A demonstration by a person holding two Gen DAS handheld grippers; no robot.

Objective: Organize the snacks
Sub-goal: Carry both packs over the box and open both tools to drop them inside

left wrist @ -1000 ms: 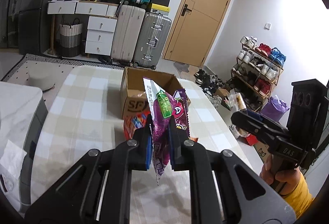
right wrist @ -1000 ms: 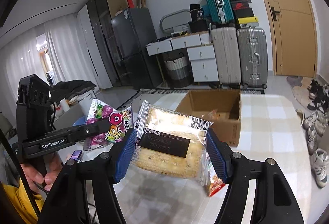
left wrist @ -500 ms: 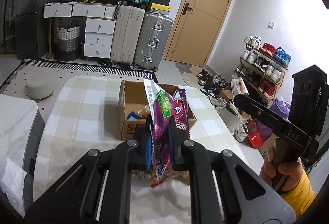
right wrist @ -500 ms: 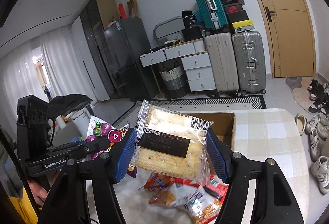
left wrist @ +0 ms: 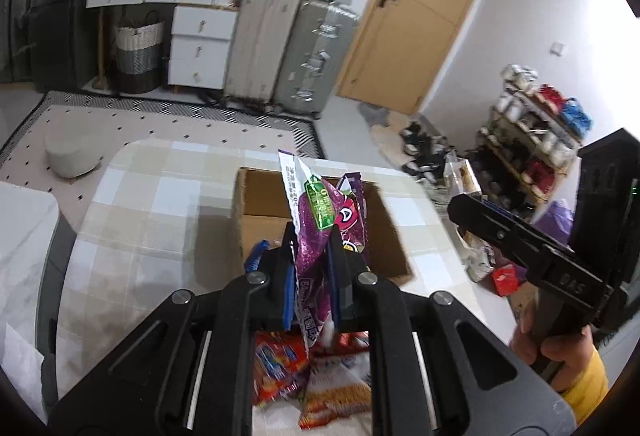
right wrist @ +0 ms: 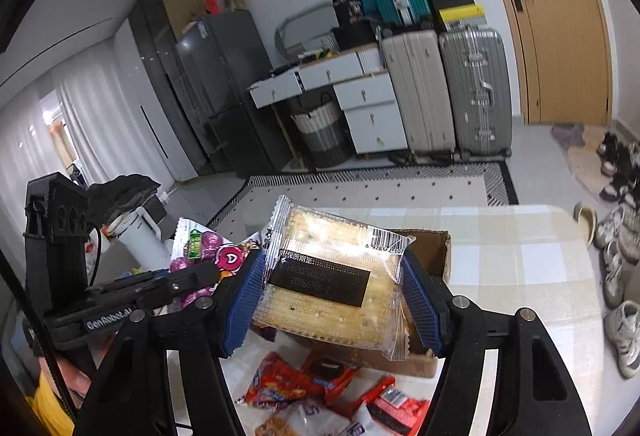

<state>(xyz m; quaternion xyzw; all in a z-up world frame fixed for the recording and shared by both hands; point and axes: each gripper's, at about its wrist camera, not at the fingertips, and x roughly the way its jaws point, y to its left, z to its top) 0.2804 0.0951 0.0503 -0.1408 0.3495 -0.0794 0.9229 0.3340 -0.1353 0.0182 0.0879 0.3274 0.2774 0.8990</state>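
My left gripper (left wrist: pixel 310 268) is shut on a purple snack packet (left wrist: pixel 316 232) and holds it upright above the near side of an open cardboard box (left wrist: pixel 256 220). My right gripper (right wrist: pixel 332 300) is shut on a clear packet of crackers (right wrist: pixel 332 276) and holds it over the same box (right wrist: pixel 434 256). The purple packet also shows in the right wrist view (right wrist: pixel 212 252), left of the crackers. Several red and orange snack packets (left wrist: pixel 280 360) lie on the checked table below both grippers; they also show in the right wrist view (right wrist: pixel 308 384).
The checked table (left wrist: pixel 152 204) ends in a rounded far edge. Suitcases (left wrist: pixel 296 48), white drawers (left wrist: pixel 200 44) and a wooden door (left wrist: pixel 416 16) stand behind. A shoe rack (left wrist: pixel 532 140) is at the right. A white cabinet (left wrist: pixel 20 236) sits left of the table.
Both grippers have moved forward and tilted down with their packets, now over the box. The loose snack packets on the table have come into view below them.
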